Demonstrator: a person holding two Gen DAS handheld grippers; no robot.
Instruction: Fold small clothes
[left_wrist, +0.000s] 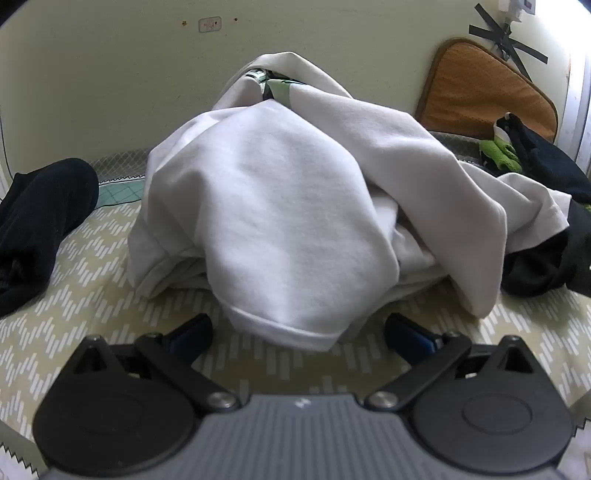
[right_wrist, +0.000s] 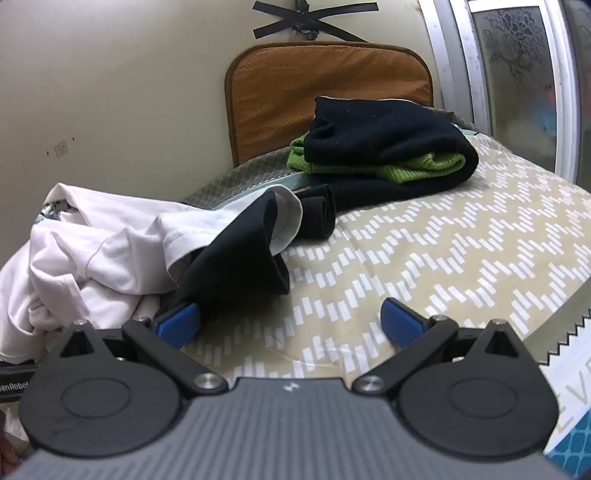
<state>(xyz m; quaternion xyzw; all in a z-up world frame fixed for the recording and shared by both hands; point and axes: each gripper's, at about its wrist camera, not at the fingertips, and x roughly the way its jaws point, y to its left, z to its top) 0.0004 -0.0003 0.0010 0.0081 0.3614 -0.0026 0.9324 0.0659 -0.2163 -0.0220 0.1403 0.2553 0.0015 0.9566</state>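
A heap of white clothes (left_wrist: 280, 221) fills the middle of the left wrist view, on a beige patterned cover (left_wrist: 74, 332). My left gripper (left_wrist: 299, 332) stands open just in front of it, and a white hem hangs low between the blue fingertips (left_wrist: 192, 330) without touching them. In the right wrist view the same white heap (right_wrist: 96, 251) lies at the left with a black garment (right_wrist: 240, 258) draped over its edge. My right gripper (right_wrist: 291, 317) is open over the bare cover (right_wrist: 424, 251); its left fingertip (right_wrist: 177, 319) sits at the black garment's lower edge.
A folded black and green garment (right_wrist: 388, 155) lies at the back of the bed before an orange mesh cushion (right_wrist: 325, 92). Another dark garment (left_wrist: 40, 225) lies at the left. A cream wall (left_wrist: 110, 74) runs behind, and a framed window (right_wrist: 517, 74) stands at the right.
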